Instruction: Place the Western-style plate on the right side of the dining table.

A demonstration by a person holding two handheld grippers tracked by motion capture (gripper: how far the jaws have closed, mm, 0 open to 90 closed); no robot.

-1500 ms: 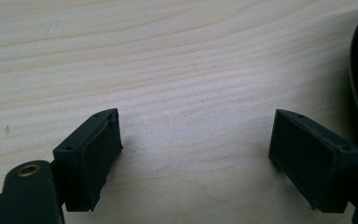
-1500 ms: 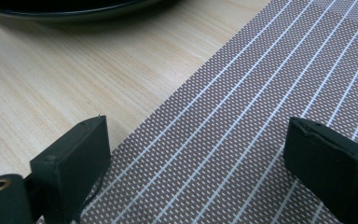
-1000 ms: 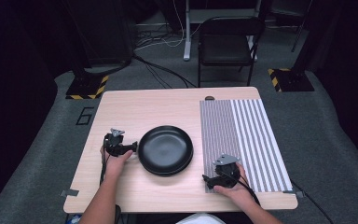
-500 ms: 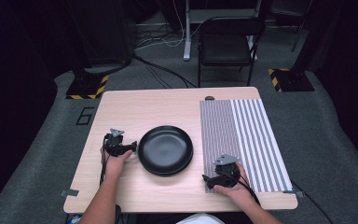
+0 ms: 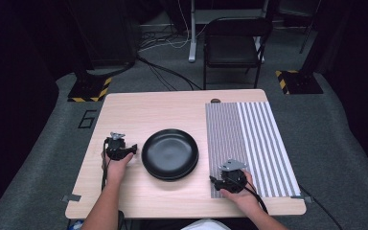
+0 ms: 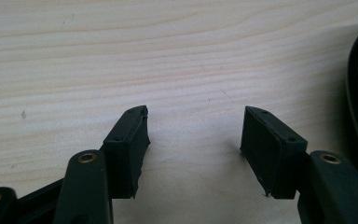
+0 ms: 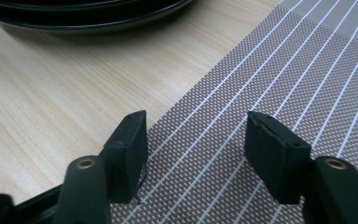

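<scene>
The left gripper (image 5: 133,149), at nine o'clock of the black plate (image 5: 169,153), and the right gripper (image 5: 214,179), at five o'clock over the striped mat's (image 5: 249,143) edge, have jaws just narrowing, half-wide, nothing between.

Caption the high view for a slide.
Two handheld grippers, left and right, flank a black plate beside a striped mat.

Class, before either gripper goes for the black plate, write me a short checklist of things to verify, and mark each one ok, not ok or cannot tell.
1. Black plate flat on the table: ok.
2. Left gripper empty, its jaws apart after just closing partway: ok.
3. Right gripper empty over the striped mat, its jaws likewise: ok.
4. Path from each gripper to the plate unobstructed: ok.
5. One plate or a stack: cannot tell.
</scene>
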